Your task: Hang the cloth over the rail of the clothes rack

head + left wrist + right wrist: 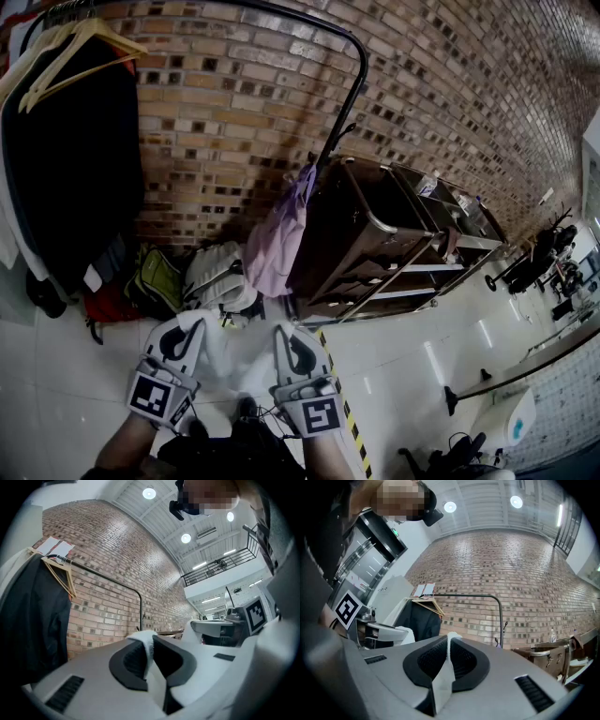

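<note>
Plainly, left gripper (180,330) and right gripper (292,336), square-marked, clamp the white cloth (143,638).

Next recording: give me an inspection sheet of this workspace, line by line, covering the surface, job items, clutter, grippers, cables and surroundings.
Surface: pale tiled floor, crossed by a yellow-and-black tape stripe.
Job's things: white cloth held between both grippers, not yet over the rail.
Clutter: dark garments on wooden hangers at the rail's left end; purple garment hanging by its right post; bags on the floor beneath.
Grippers: left gripper shut on the white cloth; right gripper shut on the white cloth.
Cables: nothing seen clearly.
Surroundings: brick wall behind the rack; metal trolley to its right.
</note>
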`<control>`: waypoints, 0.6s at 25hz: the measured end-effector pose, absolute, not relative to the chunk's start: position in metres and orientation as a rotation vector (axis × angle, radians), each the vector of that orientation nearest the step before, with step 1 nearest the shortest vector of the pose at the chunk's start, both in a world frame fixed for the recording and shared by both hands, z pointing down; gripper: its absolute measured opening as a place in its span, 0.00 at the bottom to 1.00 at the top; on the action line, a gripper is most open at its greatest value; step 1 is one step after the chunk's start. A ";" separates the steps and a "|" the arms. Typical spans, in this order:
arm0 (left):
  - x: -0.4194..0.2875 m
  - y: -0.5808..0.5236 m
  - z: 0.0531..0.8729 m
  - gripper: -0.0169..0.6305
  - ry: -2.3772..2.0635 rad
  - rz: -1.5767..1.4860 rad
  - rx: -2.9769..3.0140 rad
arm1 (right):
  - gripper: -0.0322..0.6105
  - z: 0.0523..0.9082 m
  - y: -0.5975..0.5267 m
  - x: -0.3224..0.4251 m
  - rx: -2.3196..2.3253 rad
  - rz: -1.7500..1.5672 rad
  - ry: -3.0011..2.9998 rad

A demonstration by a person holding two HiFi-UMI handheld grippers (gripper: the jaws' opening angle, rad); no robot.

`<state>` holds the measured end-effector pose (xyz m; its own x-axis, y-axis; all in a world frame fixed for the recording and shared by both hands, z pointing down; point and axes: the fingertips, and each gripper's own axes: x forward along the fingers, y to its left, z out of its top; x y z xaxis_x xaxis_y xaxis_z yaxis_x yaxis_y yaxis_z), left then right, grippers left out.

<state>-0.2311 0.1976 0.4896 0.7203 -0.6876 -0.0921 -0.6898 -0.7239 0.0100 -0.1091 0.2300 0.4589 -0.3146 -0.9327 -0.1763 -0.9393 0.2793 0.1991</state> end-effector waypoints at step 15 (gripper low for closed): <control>-0.083 0.100 0.468 0.09 1.228 0.229 -2.831 | 0.08 0.441 0.132 0.039 -1.717 0.465 2.487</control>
<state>-0.0832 0.0997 0.4681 0.6741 -0.7223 -0.1541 -0.7294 -0.6840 0.0154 0.0388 0.1320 0.4414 -0.3669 -0.8993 -0.2380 -0.9246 0.3243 0.2000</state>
